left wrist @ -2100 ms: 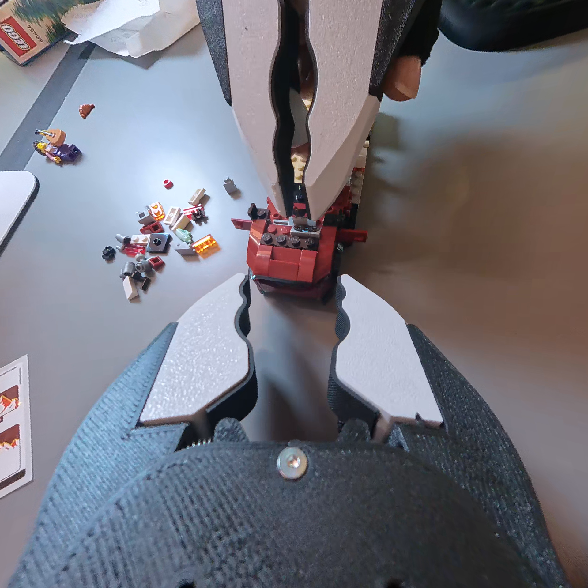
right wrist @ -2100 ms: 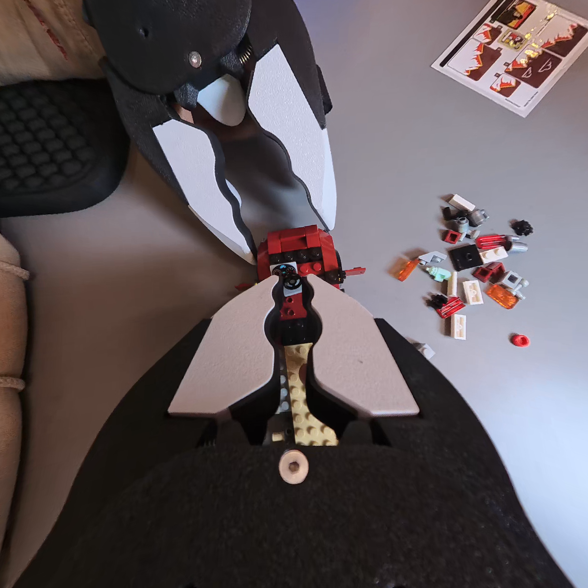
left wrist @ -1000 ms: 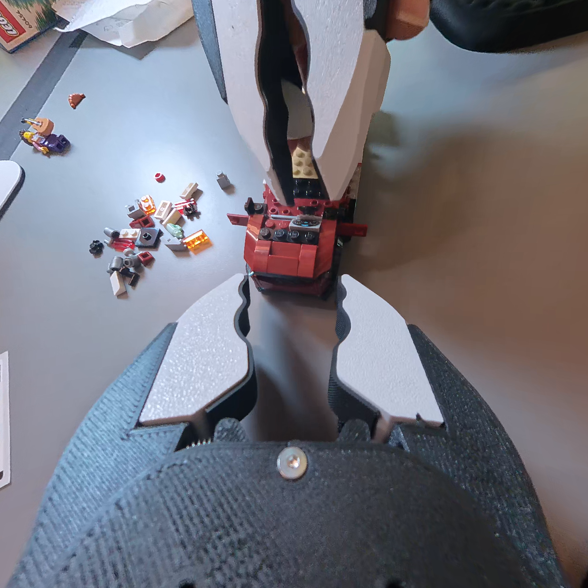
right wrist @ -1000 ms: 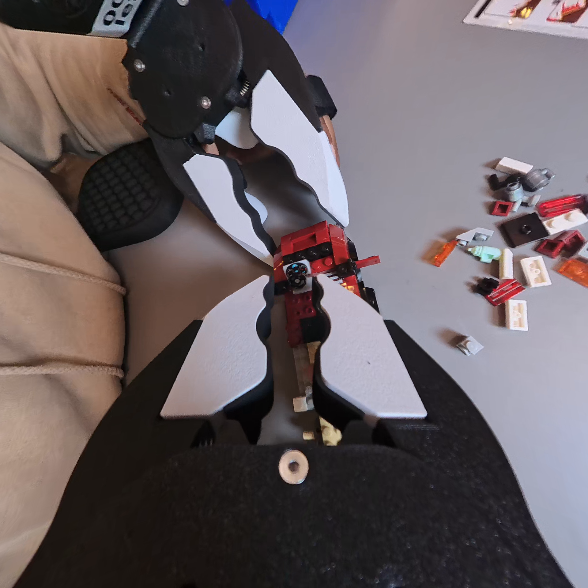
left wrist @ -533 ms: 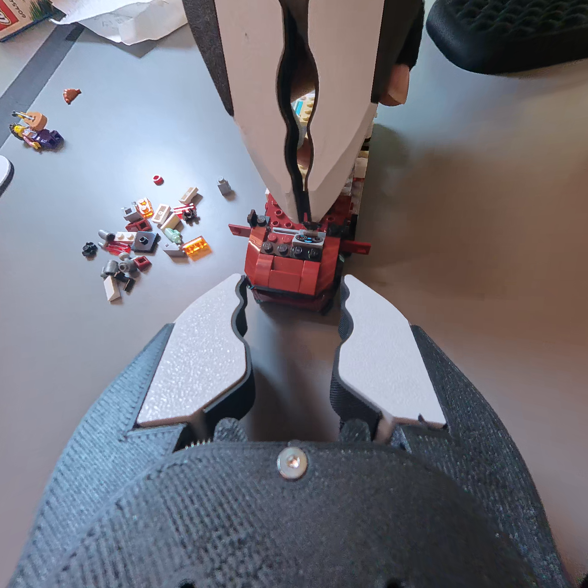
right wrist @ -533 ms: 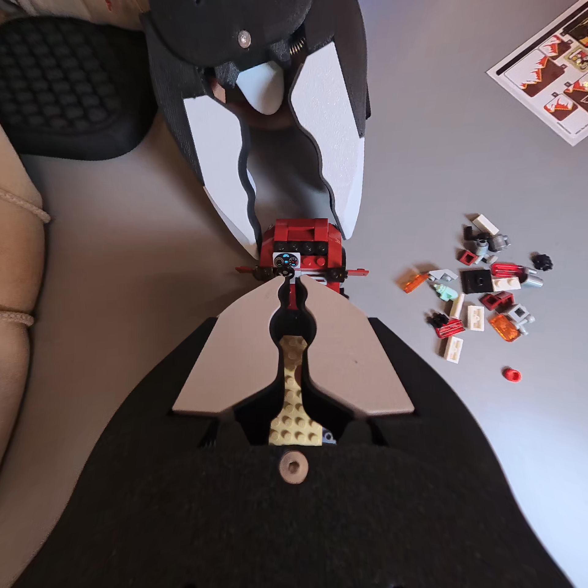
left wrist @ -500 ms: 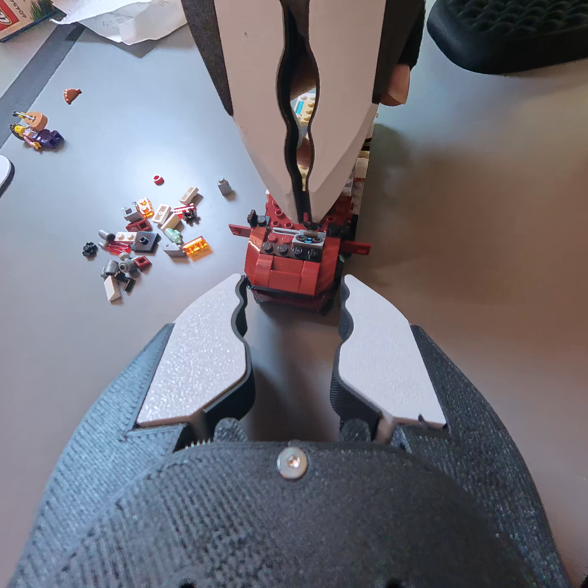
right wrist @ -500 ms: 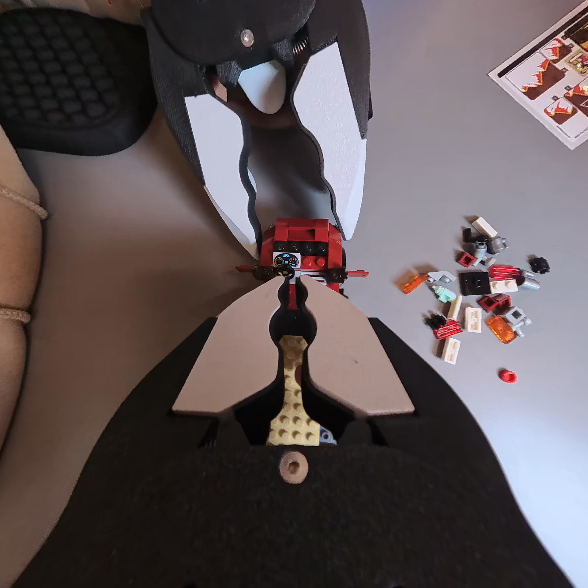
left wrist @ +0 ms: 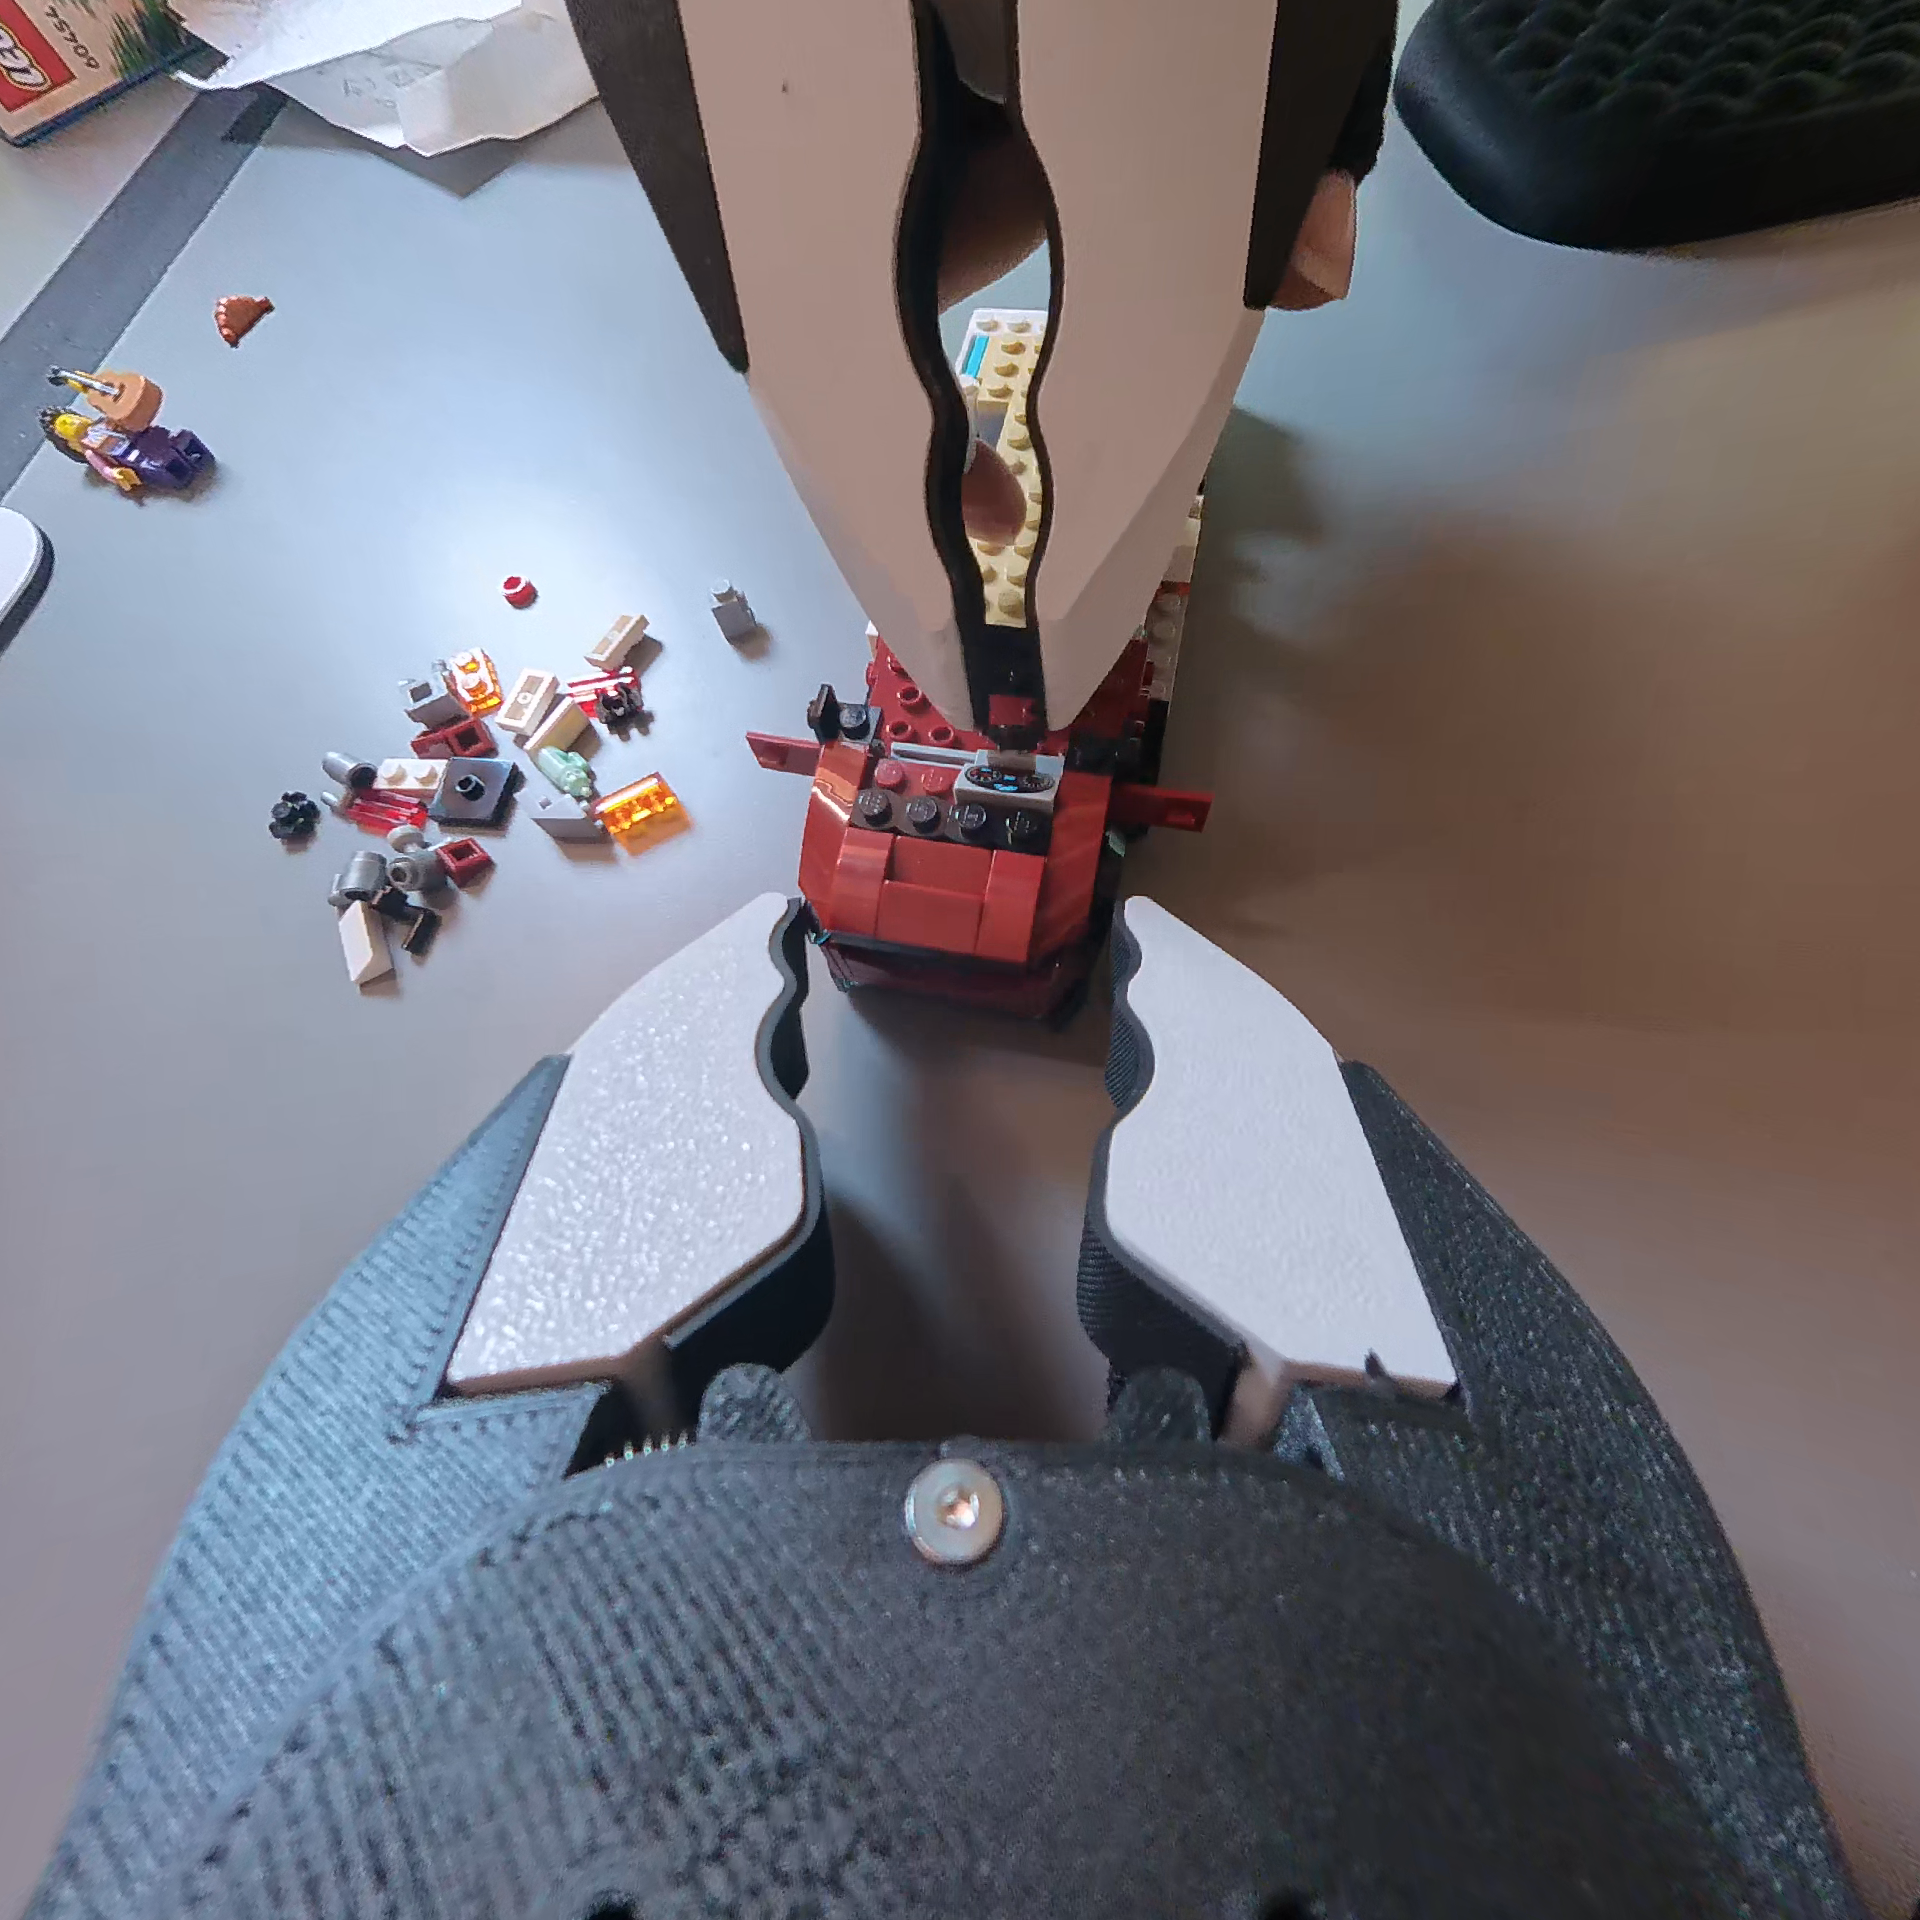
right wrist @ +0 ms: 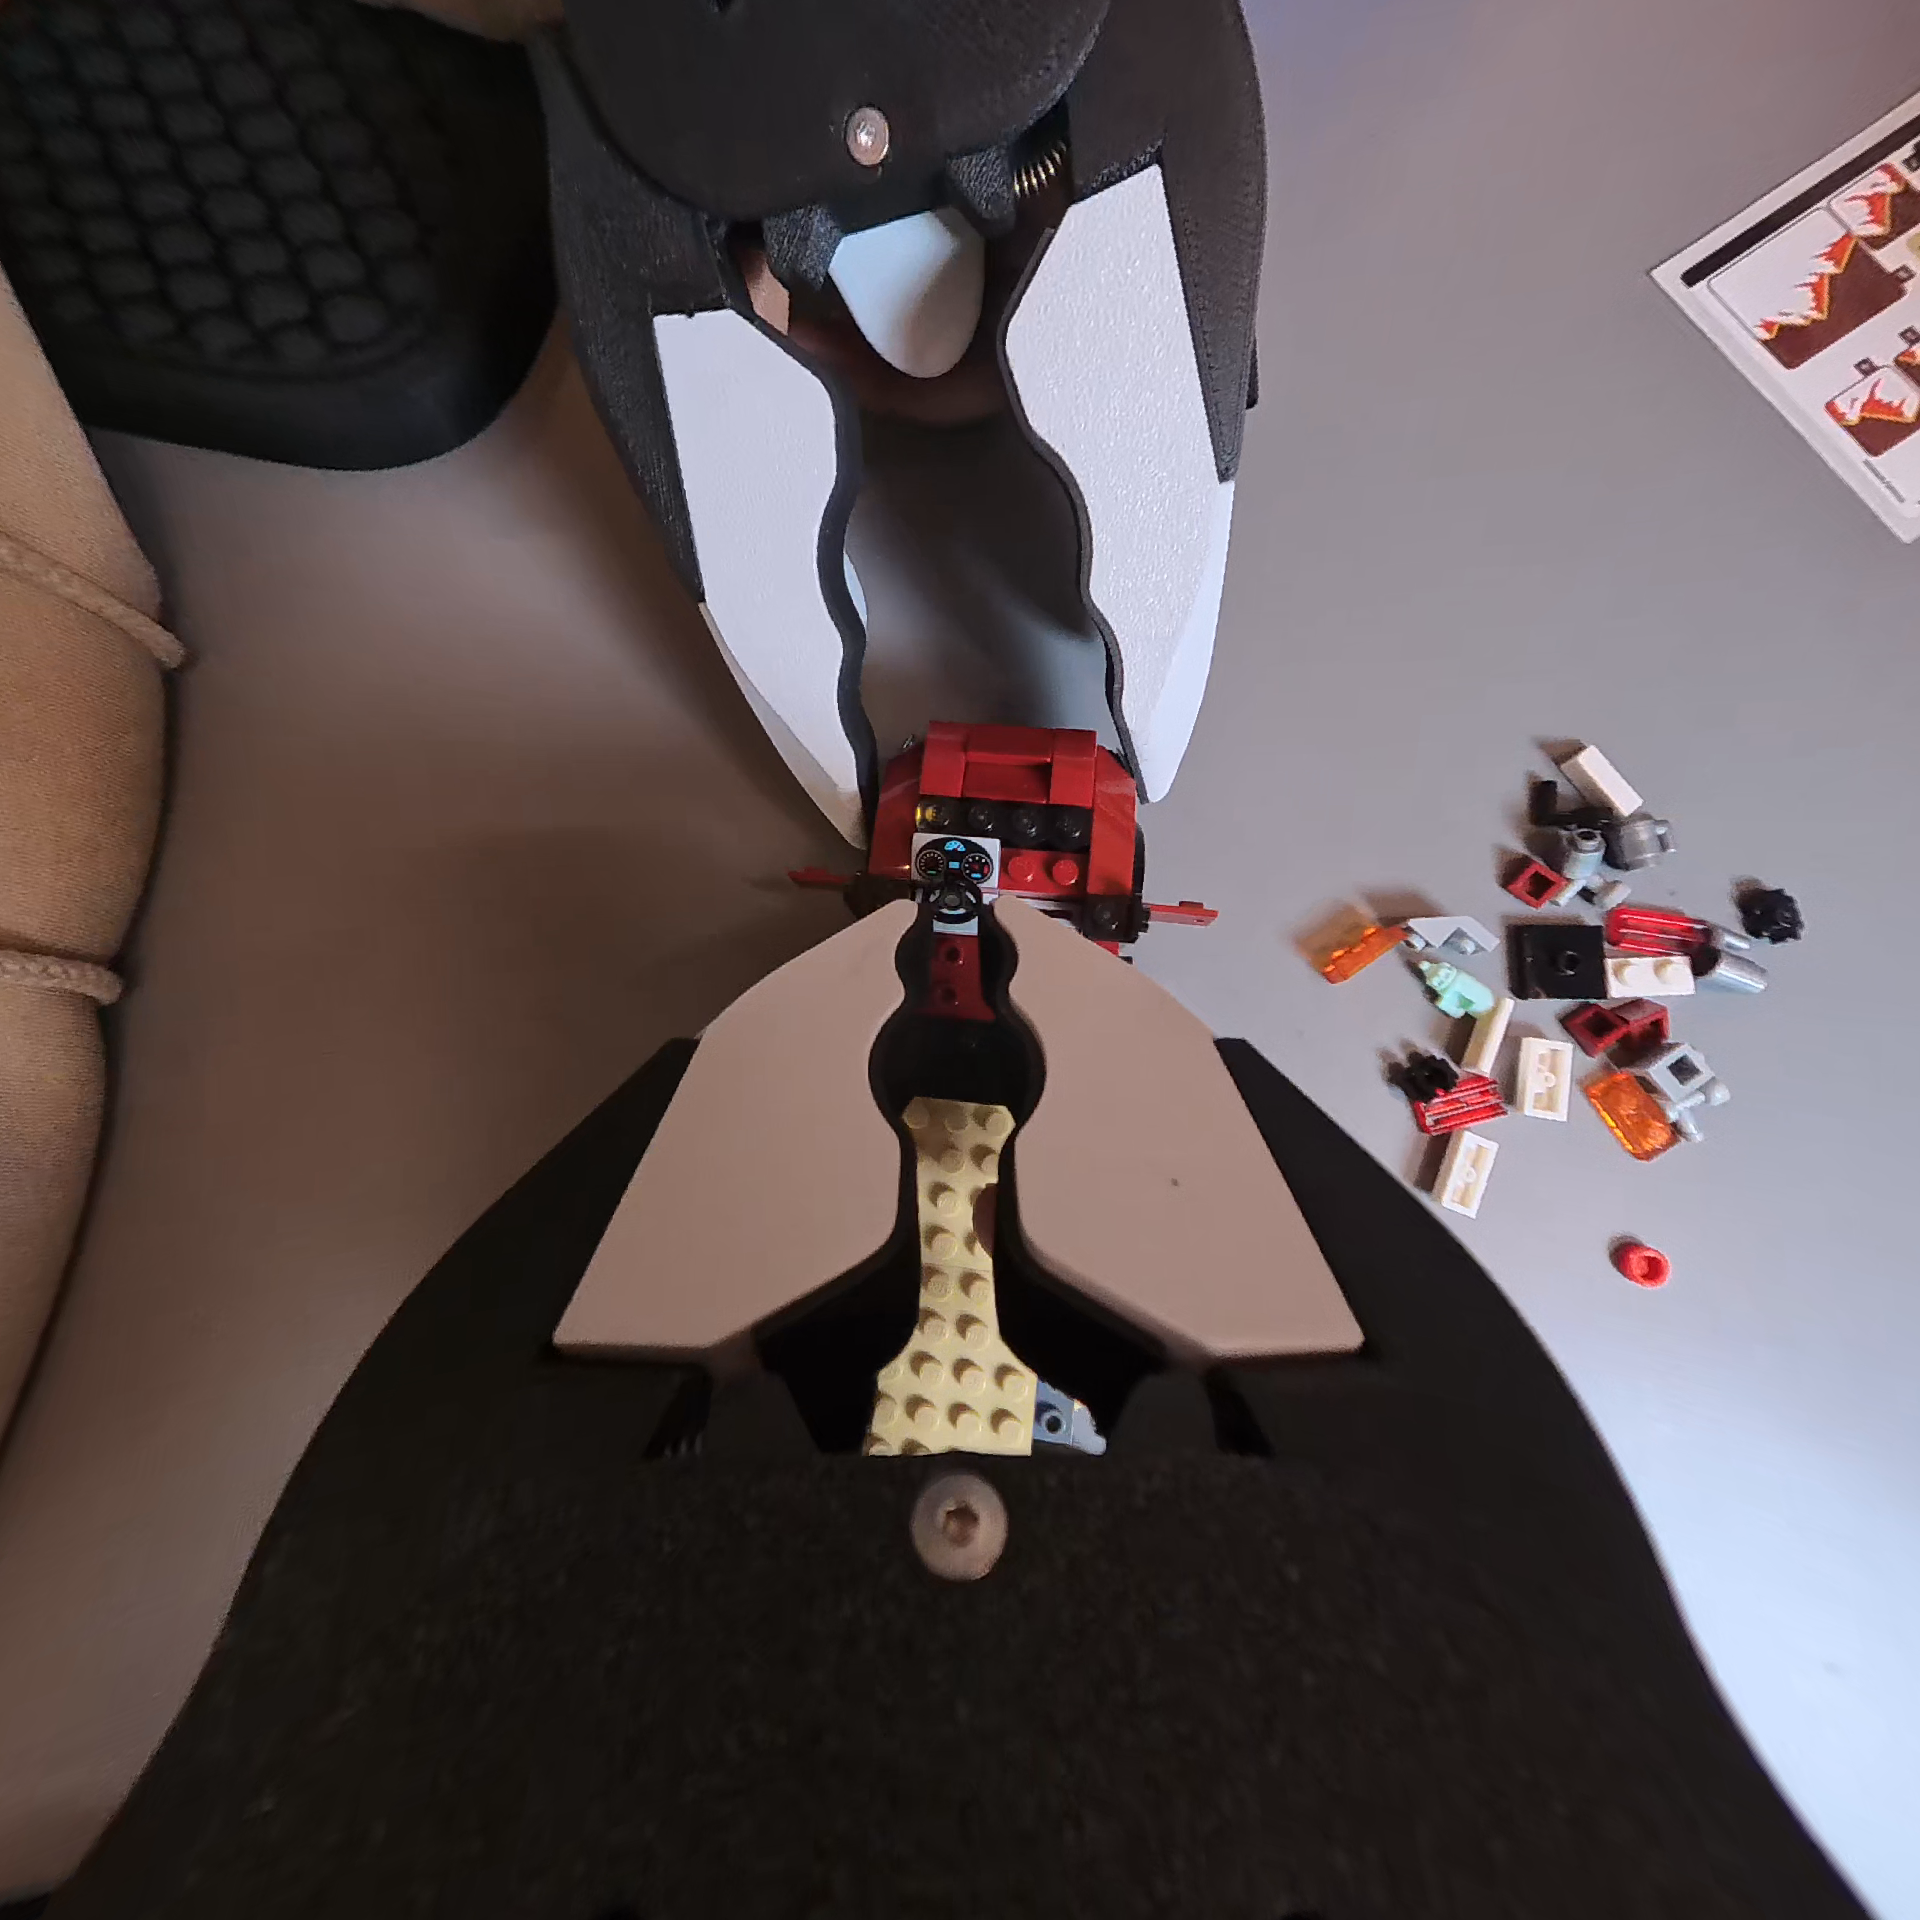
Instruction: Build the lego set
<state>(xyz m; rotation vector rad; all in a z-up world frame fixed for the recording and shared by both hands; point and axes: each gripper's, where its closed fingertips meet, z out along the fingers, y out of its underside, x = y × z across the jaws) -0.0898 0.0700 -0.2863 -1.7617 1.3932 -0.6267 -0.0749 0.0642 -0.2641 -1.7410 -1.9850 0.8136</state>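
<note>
Brick car (left wrist: 961, 831) on grey surface (left wrist: 1455, 727). Left tool (left wrist: 951, 920) clamps its nose, apparently to steady it. Right tool (right wrist: 956, 904) pinches black steering wheel (right wrist: 956, 896) at dashboard. Loose bricks (left wrist: 488, 769) nearby.

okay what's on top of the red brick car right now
On the red brick car: a row of black studs, a printed gauge tile and a small black steering wheel at the right gripper's fingertips. Behind lies a tan studded plate, its sides hidden by that gripper's fingers.
</note>
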